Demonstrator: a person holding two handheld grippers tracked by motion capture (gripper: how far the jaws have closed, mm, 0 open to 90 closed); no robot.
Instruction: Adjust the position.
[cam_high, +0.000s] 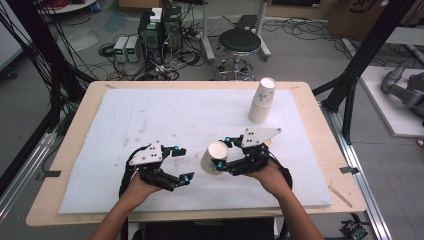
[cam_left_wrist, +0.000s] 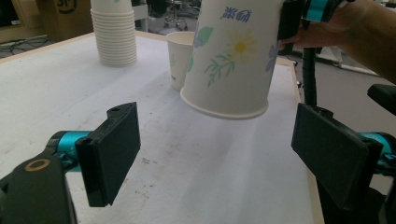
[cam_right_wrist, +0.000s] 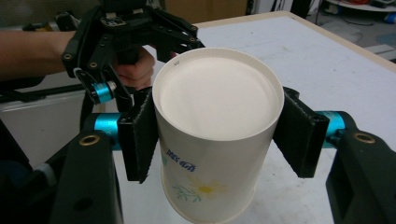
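White cup with yellow flower, green leaves and blue writing, black gripper with blue bits, white mat, tan table

On the padded table, my right gripper sits right of centre near the front edge, its jaws on either side of a paper cup lifted clear of the surface. My left gripper lies just left of that cup, apart from it, jaws facing it. A stack of paper cups stands toward the far right of the pad, well behind my right hand. Another single cup stands on the pad beyond the held one, in front of the stack. Behind the table's far edge, a stool stands on the floor.
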